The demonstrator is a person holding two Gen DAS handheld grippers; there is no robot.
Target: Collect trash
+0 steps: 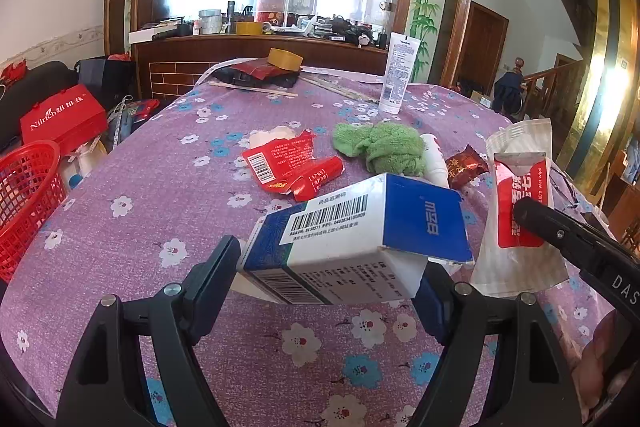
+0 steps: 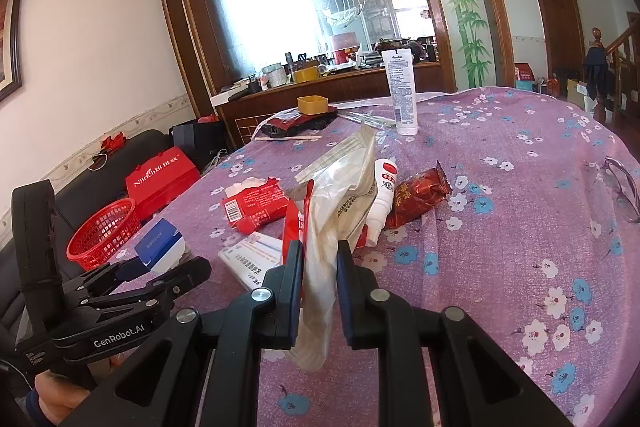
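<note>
My left gripper is shut on a blue and white medicine box and holds it above the purple flowered tablecloth; the box also shows in the right wrist view. My right gripper is shut on a white and red wet-wipe packet, also in the left wrist view. On the cloth lie a torn red wrapper, a dark red snack wrapper, a small white bottle and a flat white card.
A red plastic basket stands off the table's left edge, beside a red box. A green cloth, a white tube, a tape roll, chopsticks and glasses lie on the table.
</note>
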